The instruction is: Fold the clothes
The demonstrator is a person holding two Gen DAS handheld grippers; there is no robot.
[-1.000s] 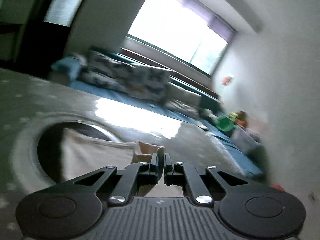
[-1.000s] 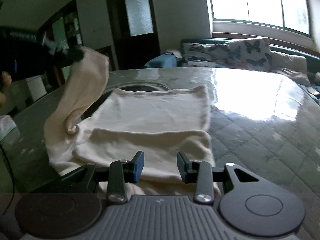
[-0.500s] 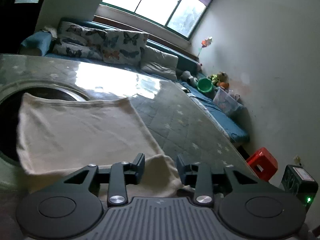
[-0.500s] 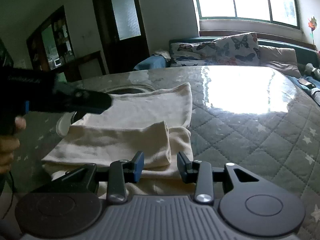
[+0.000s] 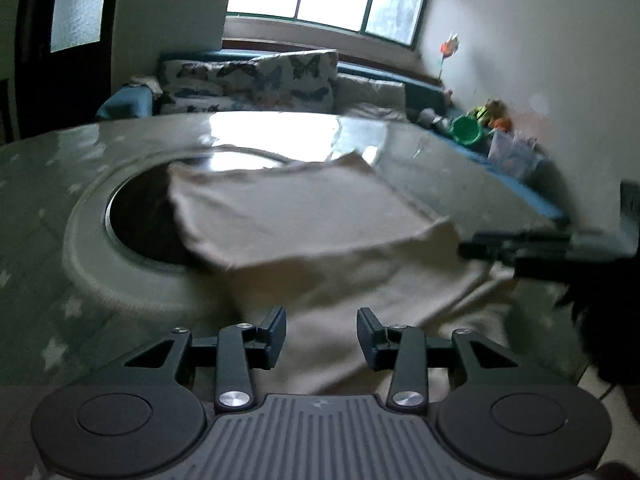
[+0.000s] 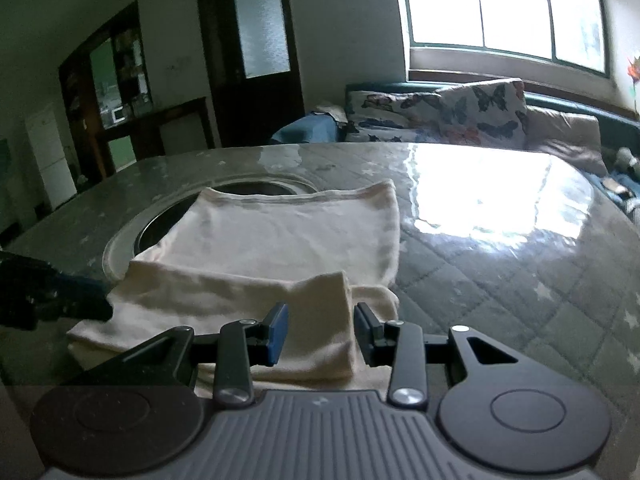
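Note:
A cream garment (image 5: 312,232) (image 6: 280,248) lies flat on the grey quilted table, partly folded, its far part over a round hole in the tabletop. A folded-over flap (image 6: 256,300) rests on its near part. My left gripper (image 5: 321,334) is open just above the garment's near edge, nothing between its fingers. My right gripper (image 6: 320,332) is open too, low over the near right corner of the flap. The right gripper's dark fingers (image 5: 520,246) show at the right of the left wrist view; the left gripper's tip (image 6: 60,300) shows at the left of the right wrist view.
The round hole (image 5: 140,216) (image 6: 248,192) with its raised rim sits in the table (image 6: 500,240). Behind the table stands a sofa with butterfly cushions (image 6: 440,116) under a window. A dark door (image 6: 256,52) is at the back. Toys (image 5: 472,126) lie by the wall.
The left gripper, shut on a raised part of the garment a second ago, laid it down over the near part and opened. It has since drawn back left. The right gripper stayed open.

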